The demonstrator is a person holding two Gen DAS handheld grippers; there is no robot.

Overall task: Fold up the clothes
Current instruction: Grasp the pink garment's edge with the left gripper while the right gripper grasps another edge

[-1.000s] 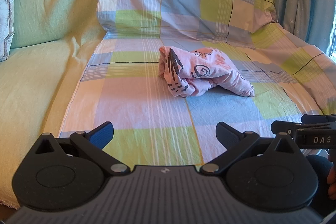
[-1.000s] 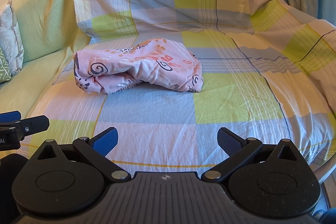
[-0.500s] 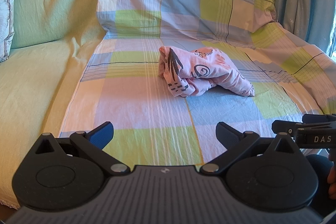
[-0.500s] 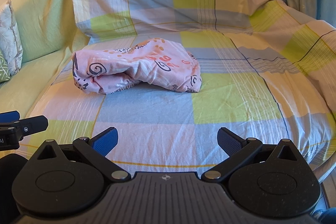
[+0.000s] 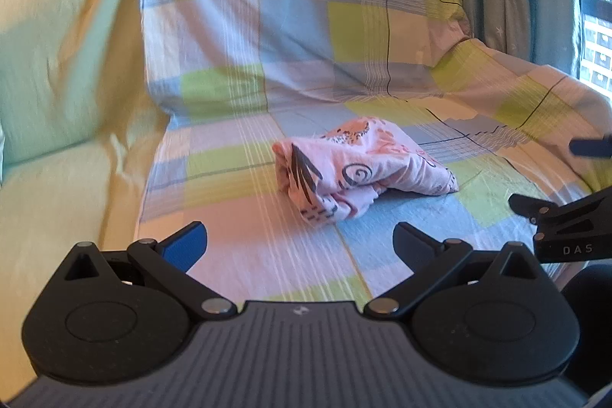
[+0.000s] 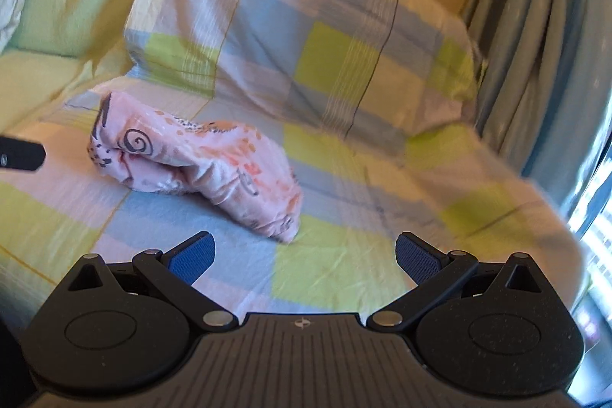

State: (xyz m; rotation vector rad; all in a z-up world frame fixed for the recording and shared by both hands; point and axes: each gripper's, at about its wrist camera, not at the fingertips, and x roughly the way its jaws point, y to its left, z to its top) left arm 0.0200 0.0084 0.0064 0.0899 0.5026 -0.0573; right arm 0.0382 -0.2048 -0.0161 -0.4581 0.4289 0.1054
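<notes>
Garment: pink printed garment (image 5: 359, 171) lies bundled on the checked sheet (image 5: 244, 247) covering the sofa seat, not laid flat.
Left gripper (image 5: 300, 243): jaws spread wide, nothing held, short of the bundle.
Right gripper (image 6: 304, 257): jaws spread wide, nothing held, near the bundle's closer end.
Surroundings: plain green cover (image 5: 57, 178) at left, blue-grey curtain (image 6: 535, 44) at right.

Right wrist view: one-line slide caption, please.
Open right gripper faces a crumpled pink garment on the checked sofa cover.
</notes>
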